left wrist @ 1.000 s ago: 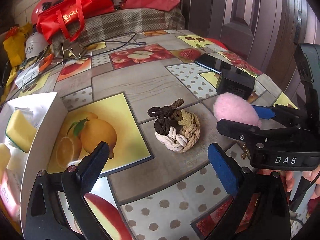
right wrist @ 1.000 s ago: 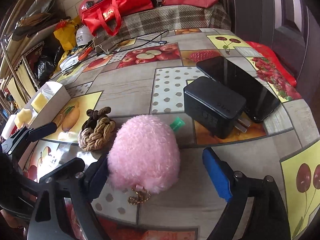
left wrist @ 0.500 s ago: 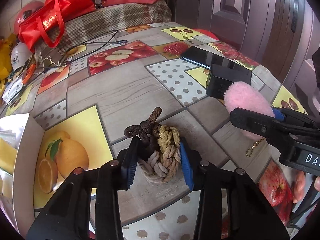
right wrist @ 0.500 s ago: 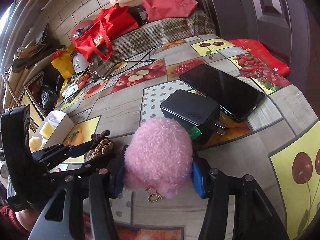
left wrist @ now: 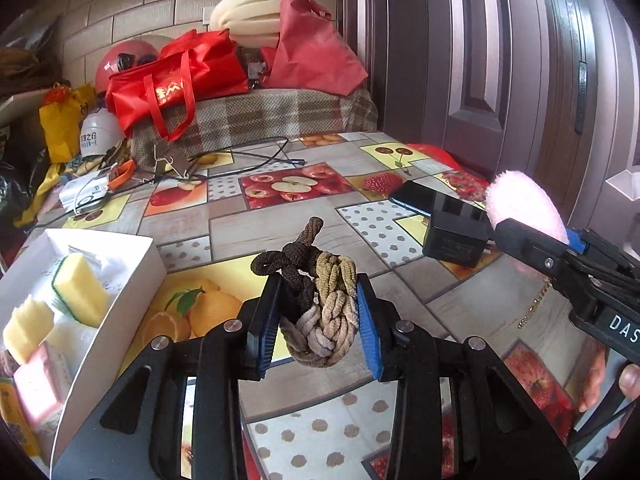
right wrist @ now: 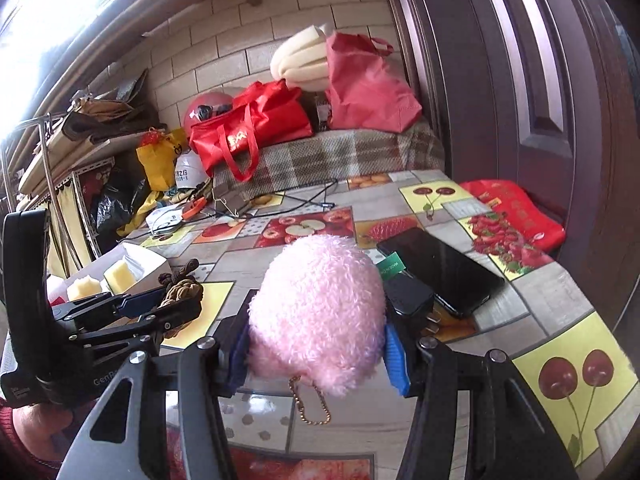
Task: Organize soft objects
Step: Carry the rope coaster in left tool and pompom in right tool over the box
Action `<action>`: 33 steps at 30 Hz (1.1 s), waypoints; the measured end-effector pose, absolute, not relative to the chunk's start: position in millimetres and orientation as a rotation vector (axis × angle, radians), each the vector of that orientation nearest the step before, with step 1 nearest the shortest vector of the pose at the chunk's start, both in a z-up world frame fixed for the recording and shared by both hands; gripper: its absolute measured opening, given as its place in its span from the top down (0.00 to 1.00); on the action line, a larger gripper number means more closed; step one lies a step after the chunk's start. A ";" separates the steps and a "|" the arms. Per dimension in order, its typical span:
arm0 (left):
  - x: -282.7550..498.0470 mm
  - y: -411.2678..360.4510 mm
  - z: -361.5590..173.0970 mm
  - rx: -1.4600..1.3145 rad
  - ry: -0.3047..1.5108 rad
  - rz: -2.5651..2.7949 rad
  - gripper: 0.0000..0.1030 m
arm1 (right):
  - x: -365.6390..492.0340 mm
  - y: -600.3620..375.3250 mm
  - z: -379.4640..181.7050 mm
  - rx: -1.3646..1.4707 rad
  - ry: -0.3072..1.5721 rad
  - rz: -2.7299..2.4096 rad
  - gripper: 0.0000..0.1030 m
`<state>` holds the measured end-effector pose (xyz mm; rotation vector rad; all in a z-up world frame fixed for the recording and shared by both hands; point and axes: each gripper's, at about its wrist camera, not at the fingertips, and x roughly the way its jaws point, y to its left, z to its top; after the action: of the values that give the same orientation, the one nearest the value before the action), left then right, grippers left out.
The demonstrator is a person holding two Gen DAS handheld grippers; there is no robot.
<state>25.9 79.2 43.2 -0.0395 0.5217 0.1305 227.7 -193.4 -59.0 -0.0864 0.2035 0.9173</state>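
Pink fluff is squeezed in the right gripper (right wrist: 316, 350), the pompom (right wrist: 316, 316) lifted off the table (right wrist: 540, 296); the left gripper (left wrist: 316, 324) clamps the braided hair ties (left wrist: 320, 312). Risk: 2 loads converging on the white box (left wrist: 132, 280), and the dangling gold chain (right wrist: 314, 408) could snag.

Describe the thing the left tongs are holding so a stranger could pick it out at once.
Find the fruit-print table, then the white box of sponges at its left edge. Just right of the box, the left tongs are shut on a knot of thick braided cord. Unlike the fluffy pink pompom in the right tongs, it is ropy and mixes dark brown, tan and cream strands.
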 end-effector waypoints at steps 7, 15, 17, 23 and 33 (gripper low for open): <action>-19.4 75.2 45.2 -0.018 0.486 0.122 0.66 | 213.6 -188.8 -60.8 -0.101 0.202 0.973 0.46; -69.3 103.1 42.7 -0.093 0.493 0.180 0.66 | 178.4 -167.4 -69.1 -0.145 0.208 1.097 0.46; -85.2 110.5 43.0 -0.094 0.476 0.210 0.66 | 169.0 -160.3 -71.2 -0.155 0.207 1.126 0.46; -121.4 131.0 44.0 -0.079 0.450 0.298 0.66 | 143.3 -136.9 -76.2 -0.203 0.202 1.206 0.46; -149.2 182.3 39.2 -0.167 0.451 0.440 0.66 | 115.5 -108.2 -83.2 -0.261 0.190 1.274 0.46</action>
<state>-149.2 182.3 39.2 -0.1669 0.4507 0.4403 115.5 -108.2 -83.2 -0.2614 0.1905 1.2742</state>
